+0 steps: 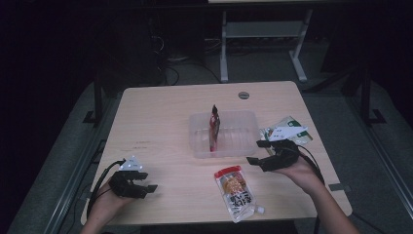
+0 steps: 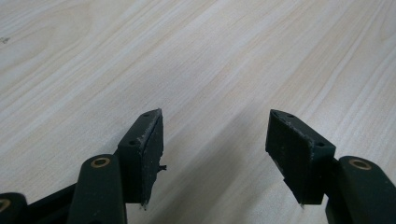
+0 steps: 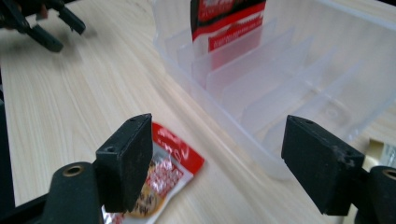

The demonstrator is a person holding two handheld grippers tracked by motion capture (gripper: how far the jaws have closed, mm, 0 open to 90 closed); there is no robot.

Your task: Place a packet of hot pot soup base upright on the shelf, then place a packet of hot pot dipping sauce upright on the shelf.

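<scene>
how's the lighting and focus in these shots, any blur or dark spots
High view: dim, the room beyond the table nearly black, only the tabletop lit. Left gripper view: bright and even, the wood grain sharp, a soft shadow under the left gripper. Right gripper view: well lit, but the red packet standing in the clear tray and the pouch lying on the table look slightly soft.

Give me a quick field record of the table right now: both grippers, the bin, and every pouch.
left gripper: open, nothing between jaws, over bare wooden table
right gripper: open, holding nothing, beside the bin's near right corner
clear plastic divided bin: centre of table
red upright pouch: standing in a slot of the bin
red-topped clear spout pouch: flat on table, in front of the bin
green-and-white pouch: flat, right of the bin
</scene>
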